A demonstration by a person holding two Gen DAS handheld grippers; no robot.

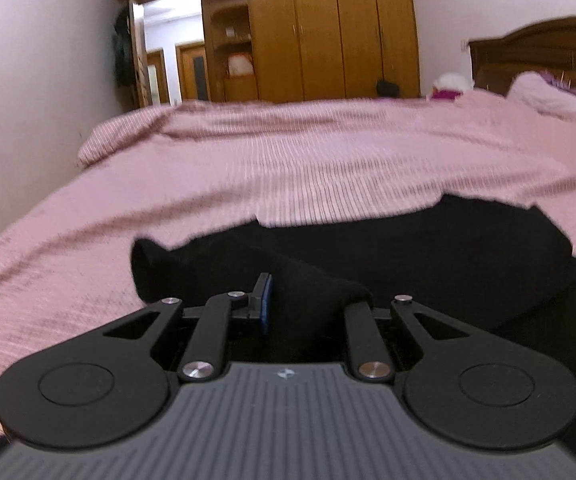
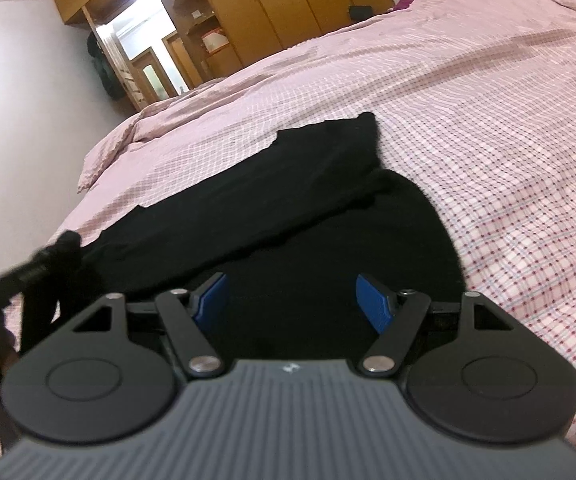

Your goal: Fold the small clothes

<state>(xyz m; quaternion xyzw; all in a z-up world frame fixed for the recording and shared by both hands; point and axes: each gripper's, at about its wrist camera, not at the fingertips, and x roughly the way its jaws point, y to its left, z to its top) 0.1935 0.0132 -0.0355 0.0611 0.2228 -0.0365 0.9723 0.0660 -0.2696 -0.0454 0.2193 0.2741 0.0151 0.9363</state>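
A black garment (image 1: 407, 248) lies spread on the pink checked bedcover (image 1: 288, 152). My left gripper (image 1: 311, 292) is shut on a bunched fold of it. One blue pad (image 1: 266, 300) shows, and the cloth hides the other finger. In the right wrist view the same garment (image 2: 288, 184) stretches from the left edge toward the middle of the bed (image 2: 487, 120). My right gripper (image 2: 291, 284) hovers over its near part, open, with both blue pads (image 2: 373, 308) apart and pressing on nothing. The left gripper (image 2: 48, 256) appears blurred at the left, with black cloth hanging from it.
A wooden wardrobe (image 1: 327, 28) and an open doorway (image 1: 172, 40) stand beyond the bed's far side. A wooden headboard (image 1: 547, 52) and a pillow (image 1: 547, 96) are at the right. A white wall (image 1: 28, 100) runs close along the bed's left edge.
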